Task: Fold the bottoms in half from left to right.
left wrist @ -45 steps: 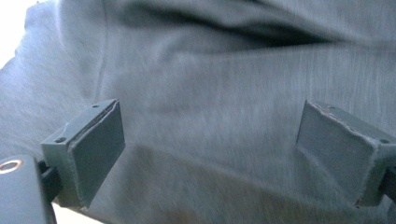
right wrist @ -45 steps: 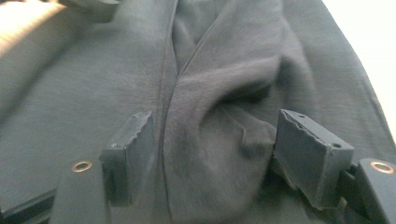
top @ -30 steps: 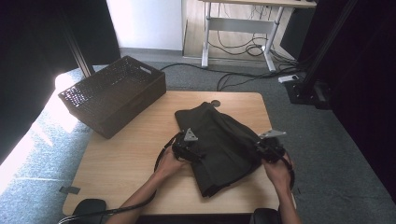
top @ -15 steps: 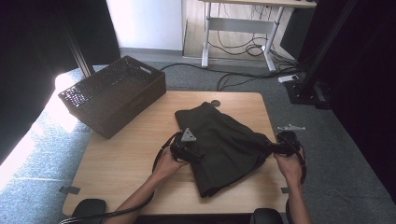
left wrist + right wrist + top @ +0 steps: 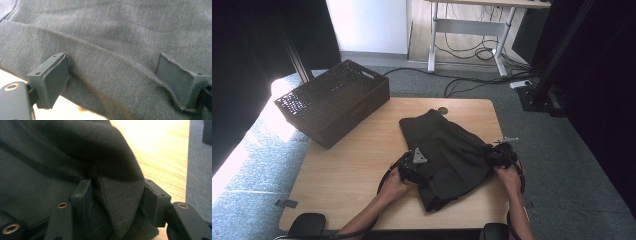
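Observation:
A dark grey garment (image 5: 447,145) lies folded on the wooden table (image 5: 352,170). My left gripper (image 5: 414,167) rests at its left edge. In the left gripper view that gripper (image 5: 112,75) is open, jaws wide apart, and a hemmed ridge of the cloth (image 5: 125,30) runs between them. My right gripper (image 5: 494,155) sits at the garment's right edge near the table's side. In the right gripper view the right gripper (image 5: 116,195) has its jaws drawn in on a thick rounded fold of the cloth (image 5: 50,157), and both pads touch it.
A dark woven basket (image 5: 332,100) stands at the table's back left corner. Bare wood lies between it and the garment. The table's right edge (image 5: 507,150) runs just beside my right gripper, with grey carpet beyond.
My right gripper swung out to the right, then came down onto the garment's right edge and closed around a fold. The left gripper has stayed put.

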A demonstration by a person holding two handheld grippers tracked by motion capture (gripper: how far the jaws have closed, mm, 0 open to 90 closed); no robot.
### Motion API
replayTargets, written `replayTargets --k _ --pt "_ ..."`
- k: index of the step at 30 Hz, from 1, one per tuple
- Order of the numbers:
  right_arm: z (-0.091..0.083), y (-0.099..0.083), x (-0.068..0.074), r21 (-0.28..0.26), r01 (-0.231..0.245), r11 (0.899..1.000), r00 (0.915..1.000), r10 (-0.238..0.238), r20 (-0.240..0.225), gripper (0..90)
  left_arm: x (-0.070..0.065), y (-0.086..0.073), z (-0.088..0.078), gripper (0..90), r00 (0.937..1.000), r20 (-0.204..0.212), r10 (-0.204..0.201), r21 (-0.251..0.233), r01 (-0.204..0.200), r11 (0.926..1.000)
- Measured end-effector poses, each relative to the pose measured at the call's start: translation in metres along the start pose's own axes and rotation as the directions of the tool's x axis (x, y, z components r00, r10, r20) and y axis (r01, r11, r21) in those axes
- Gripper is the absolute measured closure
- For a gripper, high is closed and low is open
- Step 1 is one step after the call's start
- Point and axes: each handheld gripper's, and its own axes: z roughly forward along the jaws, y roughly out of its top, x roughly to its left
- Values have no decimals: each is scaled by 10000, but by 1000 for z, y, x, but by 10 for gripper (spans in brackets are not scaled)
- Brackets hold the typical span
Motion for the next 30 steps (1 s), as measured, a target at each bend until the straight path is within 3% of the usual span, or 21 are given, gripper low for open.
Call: replayTargets --k 8,13,17,23,27,30 --pt "-10 -13 13 -91 190 9998 9990 -194 -405 448 12 -8 -4 126 9999 -65 -120 230 122 9997" --pt "-18 -21 35 -165 537 9984 9958 -548 -734 452 30 -19 -16 126 9986 -311 -427 456 441 9980" --pt "-22 -23 59 -173 1031 9945 9880 -1044 -1134 455 50 -30 -29 127 9958 -571 -719 700 758 9947" --pt "-25 -21 103 -304 2026 9788 9618 -2047 -1815 449 83 -47 -50 127 9849 -1392 -1026 1027 1175 9877" --pt "-25 -17 137 -481 2834 9578 9326 -2869 -2190 434 102 -56 -60 128 9739 -1929 -1196 1115 1429 9834" --pt "-25 -14 155 -628 3331 9408 9119 -3384 -2324 431 106 -61 -62 140 9705 -1921 -1459 933 1660 9817"
